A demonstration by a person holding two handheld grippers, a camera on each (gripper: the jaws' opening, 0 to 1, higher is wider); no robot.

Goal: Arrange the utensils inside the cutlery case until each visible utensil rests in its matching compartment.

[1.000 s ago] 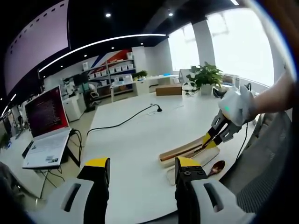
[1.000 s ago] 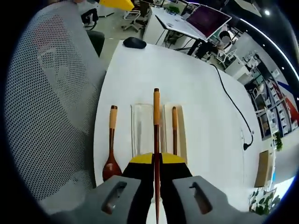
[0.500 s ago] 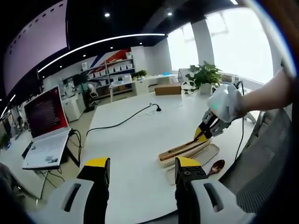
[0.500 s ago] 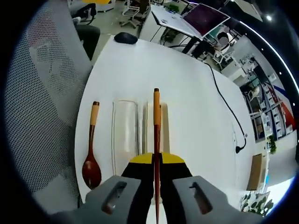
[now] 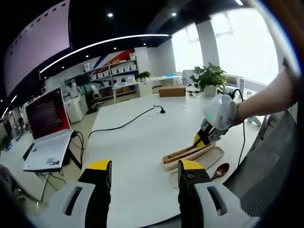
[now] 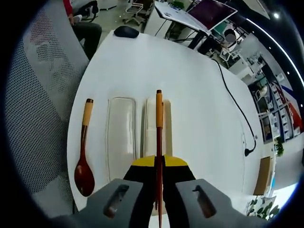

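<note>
My right tool (image 6: pixel 158 164) is clamped tight on a dark wooden chopstick (image 6: pixel 158 137), which runs straight out from between its yellow-tipped jaws toward 12 o'clock in the right gripper view. The stick's lighter tip sits over the right-hand half of the cutlery case (image 6: pixel 159 124), a pale tray lying open on the white table (image 6: pixel 190 80). A second utensil with a tan end lies in that half, just under the held chopstick; I cannot tell whether the two touch. The other half of the case, the clear lid (image 6: pixel 119 137), lies flat just beside it at 9 o'clock. A wooden spoon (image 6: pixel 83 154) rests on the table beyond the lid, at 8 o'clock, its red-brown bowl toward me and near the table edge. A grey mesh chair back (image 6: pixel 38 90) fills the 9 to 11 o'clock side, a black computer mouse (image 6: pixel 126 31) sits at 11 o'clock, and a black cable (image 6: pixel 232 104) trails across the table at 2 o'clock.

My left tool (image 5: pixel 145 173) hangs with its jaws wide apart and nothing between them, well away from the case. In the left gripper view the right tool works at 3 o'clock over the case, with the spoon at 4 o'clock near the table edge. A laptop (image 5: pixel 45 130) stands at 9 o'clock and a potted plant (image 5: pixel 208 78) at 1 o'clock.
</note>
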